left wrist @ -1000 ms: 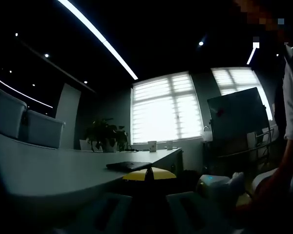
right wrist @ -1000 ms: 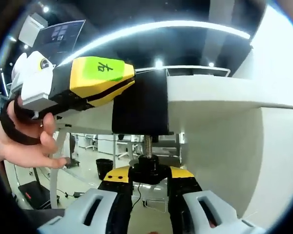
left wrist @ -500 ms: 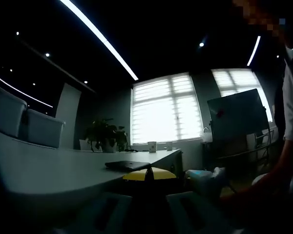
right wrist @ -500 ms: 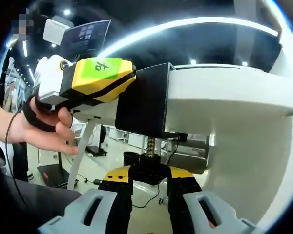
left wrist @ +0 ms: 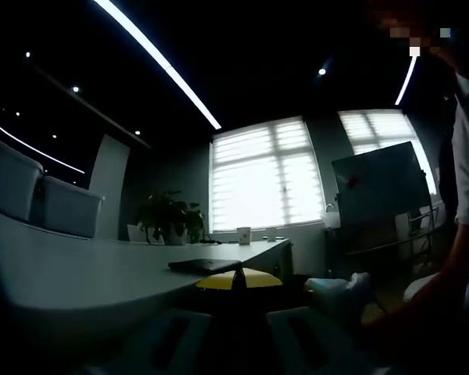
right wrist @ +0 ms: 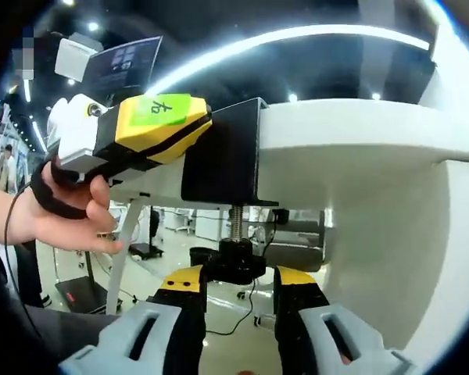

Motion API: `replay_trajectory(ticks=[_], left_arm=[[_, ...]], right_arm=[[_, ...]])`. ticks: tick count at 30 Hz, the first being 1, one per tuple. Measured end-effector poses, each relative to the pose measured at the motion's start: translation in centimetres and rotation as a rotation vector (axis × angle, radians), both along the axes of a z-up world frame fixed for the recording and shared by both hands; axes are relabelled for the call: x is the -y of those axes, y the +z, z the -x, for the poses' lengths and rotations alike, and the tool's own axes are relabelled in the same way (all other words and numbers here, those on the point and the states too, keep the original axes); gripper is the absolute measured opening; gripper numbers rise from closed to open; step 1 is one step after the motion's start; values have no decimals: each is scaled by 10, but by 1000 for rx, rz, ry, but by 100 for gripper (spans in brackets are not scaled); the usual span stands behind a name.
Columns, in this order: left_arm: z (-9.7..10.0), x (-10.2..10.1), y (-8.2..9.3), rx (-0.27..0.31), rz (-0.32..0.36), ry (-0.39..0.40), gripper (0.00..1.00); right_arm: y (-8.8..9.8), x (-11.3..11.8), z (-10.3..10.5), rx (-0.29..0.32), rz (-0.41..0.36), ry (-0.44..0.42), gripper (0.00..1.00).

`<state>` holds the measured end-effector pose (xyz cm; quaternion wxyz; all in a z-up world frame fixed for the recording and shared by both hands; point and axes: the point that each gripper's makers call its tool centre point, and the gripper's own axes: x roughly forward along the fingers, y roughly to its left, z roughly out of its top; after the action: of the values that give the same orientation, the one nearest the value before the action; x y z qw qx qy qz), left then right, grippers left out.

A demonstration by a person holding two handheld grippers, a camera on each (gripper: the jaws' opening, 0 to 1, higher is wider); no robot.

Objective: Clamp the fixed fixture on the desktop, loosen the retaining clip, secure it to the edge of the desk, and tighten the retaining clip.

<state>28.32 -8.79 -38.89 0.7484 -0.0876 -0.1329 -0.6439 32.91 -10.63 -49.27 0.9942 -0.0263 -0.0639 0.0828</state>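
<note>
Left hand-held gripper [right wrist: 189, 133] pinches black metal bracket [right wrist: 223, 152] steady on white table [right wrist: 352, 129] | right hand-held gripper [right wrist: 236, 273] grips black knob [right wrist: 233, 260] just ahead, ready for your tightening turn.

Matt black metal clamp bracket [right wrist: 223, 152] on a smooth white tabletop [right wrist: 359, 129], bare threaded metal screw [right wrist: 236, 223], black plastic knob [right wrist: 233, 262], glossy yellow plastic gripper shell [right wrist: 152, 129]
</note>
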Motion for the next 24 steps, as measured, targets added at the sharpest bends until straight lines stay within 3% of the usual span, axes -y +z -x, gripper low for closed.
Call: replay_trajectory(ticks=[6,9,12,16,20,22,24], left_arm=[[1,-1,0,-1,4,-1,1],[1,-1,0,-2,3,-1,1],[1,-1,0,-2,4,-1,1],[1,-1,0,-5,4,0,1],[1,-1,0,-12,11,-1,1],[1,-1,-1,-8,4,-1,1],[2,-1,-1,-7,0,-2,1]], right_arm=[[6,-3,15,43,-27,-149,42],[15,14,17,60,14,-286,43],[19,18,19,56,4,-336,43],[20,11,11,49,-56,-315,43],[20,0,5,51,-2,-308,41],[22,1,3,55,12,-315,34],[20,10,2,50,74,-362,25]])
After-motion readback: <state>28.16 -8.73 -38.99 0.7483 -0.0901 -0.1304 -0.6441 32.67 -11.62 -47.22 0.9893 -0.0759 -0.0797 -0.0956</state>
